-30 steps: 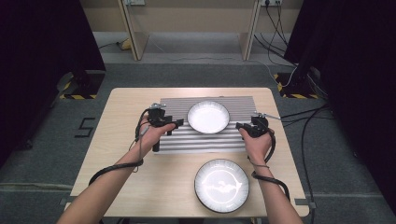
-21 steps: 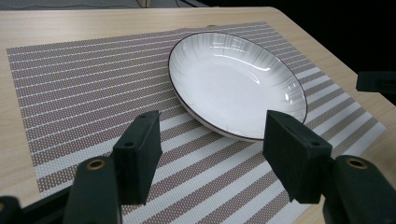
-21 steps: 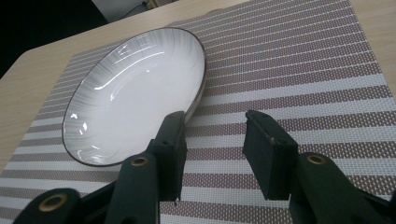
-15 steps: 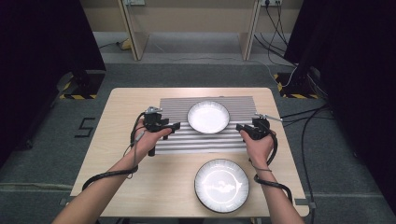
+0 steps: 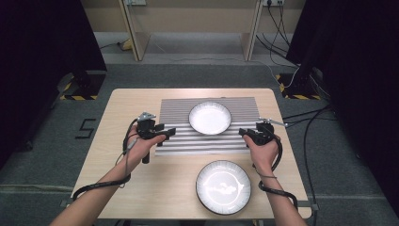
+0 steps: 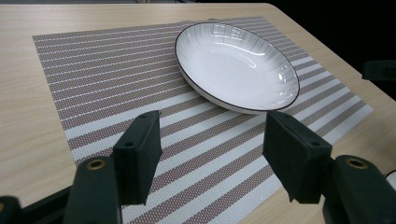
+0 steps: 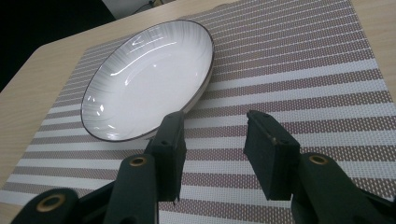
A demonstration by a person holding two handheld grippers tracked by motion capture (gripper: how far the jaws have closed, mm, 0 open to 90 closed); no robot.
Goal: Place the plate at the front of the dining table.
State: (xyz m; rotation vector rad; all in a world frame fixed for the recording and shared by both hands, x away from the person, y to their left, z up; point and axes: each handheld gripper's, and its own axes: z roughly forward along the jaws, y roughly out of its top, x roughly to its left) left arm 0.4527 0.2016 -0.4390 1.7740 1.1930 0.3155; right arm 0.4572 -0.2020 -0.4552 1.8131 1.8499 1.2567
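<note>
A white bowl [image 5: 210, 117] with a thin dark rim sits upright on a striped placemat [image 5: 179, 113] toward the far half of the tabletop [image 5: 122, 108], and the person has a claw on either side of it. The left claw [image 5: 168, 132] hovers over the placemat's near left part, its jaws wide apart with nothing between them; from there the bowl lies ahead and to the right, near but not touching. The right claw [image 5: 243, 132] hangs off the mat's near right edge, jaws likewise spread and empty, having just been opening a little further; the bowl lies ahead of it and to the left.

In the left gripper view the bowl [image 6: 236, 65] shows just beyond the pads, and in the right gripper view its rim [image 7: 149, 77] comes close beside one jaw, so the right claw looks slightly nearer.

The bowl is round, so it has no long axis and points nowhere but up; either claw would, I judge, have to pinch the rim nearest it. A second, flatter plate [image 5: 223, 186] rests on bare wood at the near edge, well apart from both claws' jaws.
</note>
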